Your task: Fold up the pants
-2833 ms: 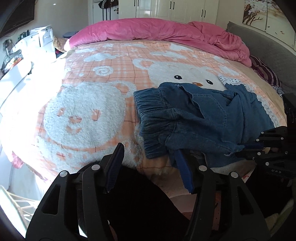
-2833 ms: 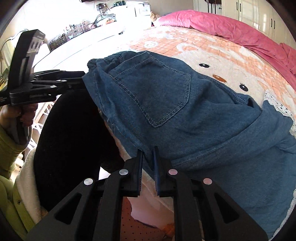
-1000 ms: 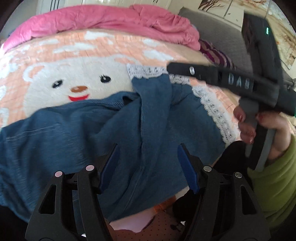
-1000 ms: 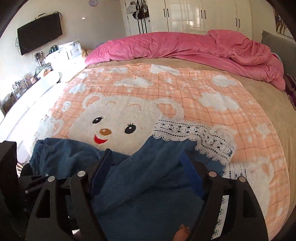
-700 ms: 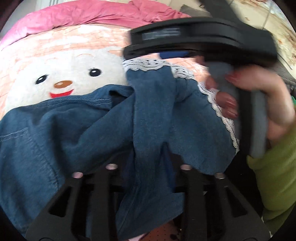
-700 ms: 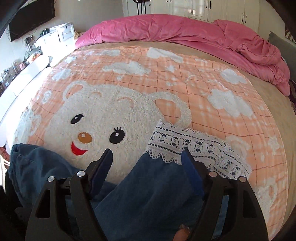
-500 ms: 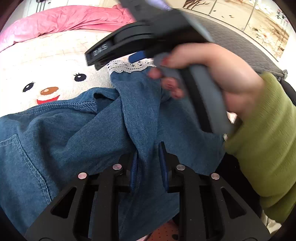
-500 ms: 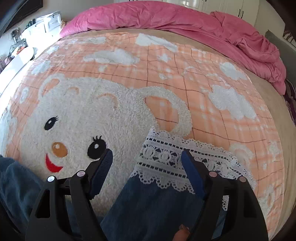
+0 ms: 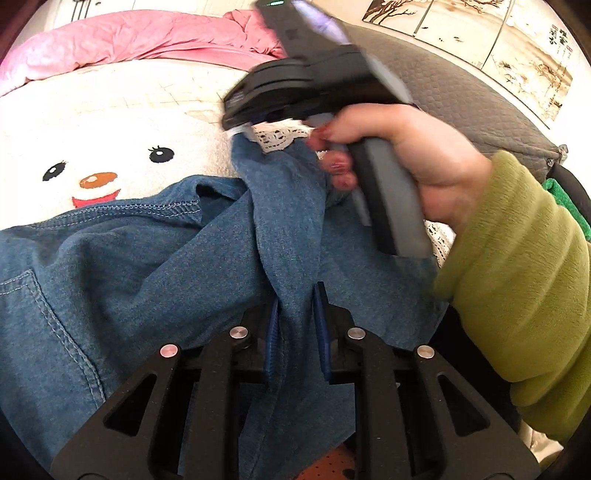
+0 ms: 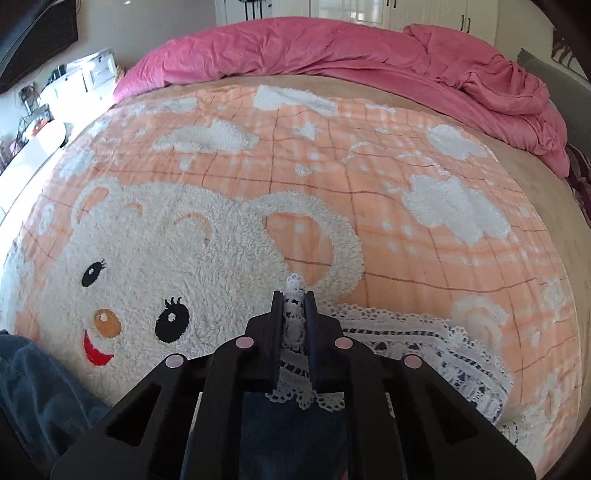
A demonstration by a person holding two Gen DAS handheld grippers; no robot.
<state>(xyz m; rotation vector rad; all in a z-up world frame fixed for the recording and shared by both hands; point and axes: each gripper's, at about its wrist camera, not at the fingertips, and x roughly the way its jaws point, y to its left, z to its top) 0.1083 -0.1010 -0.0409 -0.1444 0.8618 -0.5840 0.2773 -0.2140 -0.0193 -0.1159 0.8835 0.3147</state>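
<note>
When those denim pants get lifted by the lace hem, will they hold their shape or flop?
Probably flop: the denim pants already lie in soft creases. The lace hem bunches thin inside the right gripper, so it may stretch or snag.

Sunlit bed (image 10: 369, 184), pink duvet (image 10: 332, 48), white wardrobes (image 10: 424, 11).

1. Blue denim pants (image 9: 155, 280) with a white lace hem (image 10: 424, 343), rumpled, not folded flat.
2. They're bunched at the bed's near edge, one leg ridged up, hem over the bear face.
</note>
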